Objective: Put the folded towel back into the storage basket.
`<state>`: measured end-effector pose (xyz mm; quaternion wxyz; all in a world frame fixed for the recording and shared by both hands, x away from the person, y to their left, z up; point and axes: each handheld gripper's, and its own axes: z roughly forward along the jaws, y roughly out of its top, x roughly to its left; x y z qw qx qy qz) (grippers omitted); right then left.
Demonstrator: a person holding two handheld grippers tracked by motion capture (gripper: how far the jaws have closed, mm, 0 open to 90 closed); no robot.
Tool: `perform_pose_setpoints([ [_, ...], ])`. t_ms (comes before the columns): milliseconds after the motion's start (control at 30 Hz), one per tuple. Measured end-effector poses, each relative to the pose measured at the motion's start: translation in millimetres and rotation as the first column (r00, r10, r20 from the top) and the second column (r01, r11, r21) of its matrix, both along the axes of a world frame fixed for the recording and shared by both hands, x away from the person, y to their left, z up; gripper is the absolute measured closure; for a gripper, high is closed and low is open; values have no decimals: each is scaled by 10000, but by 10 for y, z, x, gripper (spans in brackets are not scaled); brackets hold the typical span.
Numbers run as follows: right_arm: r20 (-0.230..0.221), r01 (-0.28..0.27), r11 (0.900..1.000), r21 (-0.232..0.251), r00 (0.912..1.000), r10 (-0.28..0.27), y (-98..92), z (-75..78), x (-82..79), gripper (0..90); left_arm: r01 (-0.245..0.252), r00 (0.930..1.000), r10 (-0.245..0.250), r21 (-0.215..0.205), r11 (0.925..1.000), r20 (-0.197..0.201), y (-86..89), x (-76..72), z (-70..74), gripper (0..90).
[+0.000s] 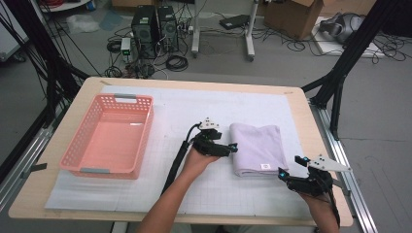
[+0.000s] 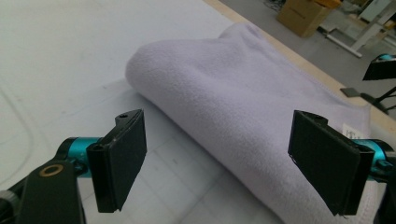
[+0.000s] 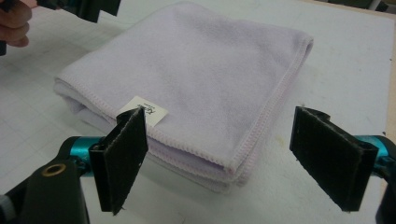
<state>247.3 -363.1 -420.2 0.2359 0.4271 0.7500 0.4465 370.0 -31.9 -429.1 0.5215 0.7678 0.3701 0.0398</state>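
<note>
One folded lilac fleece towel (image 1: pixel 256 148): soft, napped microfibre, squared into a thick rectangular pad of several layers, with overlocked stitching along the hems and one small white printed label (image 3: pixel 148 111) at its near edge. It lies flat right of centre on the worktop (image 1: pixel 301 104), a pale wood board with rounded corners, overlaid by one white gridded mat (image 1: pixel 194 109).

One salmon-pink plastic basket (image 1: pixel 82 141): rectangular, perforated walls, two grey handle strips at the short ends, nothing inside. It stands on the left part of the mat, well apart from the towel.

Two hand-held tongs, each black with teal fittings and flat black rubbery pads:
- Left tongs (image 1: pixel 234 147), just beside the towel's rounded left fold; jaws spread wide, gripping nothing. In the left gripper view the fold lies between and beyond the pads (image 2: pixel 122 158).
- Right tongs (image 1: pixel 290 165), near the towel's near right corner, topped by one grey three-cornered plate; jaws likewise spread wide, holding nothing. The right gripper view faces the stitched corner.
</note>
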Motion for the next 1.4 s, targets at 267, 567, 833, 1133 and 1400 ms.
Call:
perform_pose_setpoints([
  [267,-10,10,10000,93,10000,-10,1,8,-2,177,-100,9980,106,110,9999,-631,-223,98,-84,198],
  [567,-55,47,9998,189,10000,-46,-11,2,-2,177,48,9899,28,531,9986,-1417,-374,158,-221,199],
  [833,-18,-2,9998,182,10000,2,-6,2,7,178,216,9848,-165,277,9994,-1731,-374,161,-229,386],
  [1133,-4,40,9997,244,10000,-40,-26,-1,13,177,513,9860,-480,164,9985,-1596,-372,146,-218,692],
  [1400,-47,56,9997,250,10000,-55,-31,-4,9,178,705,9927,-720,-189,9973,-967,-288,116,-181,728],
])
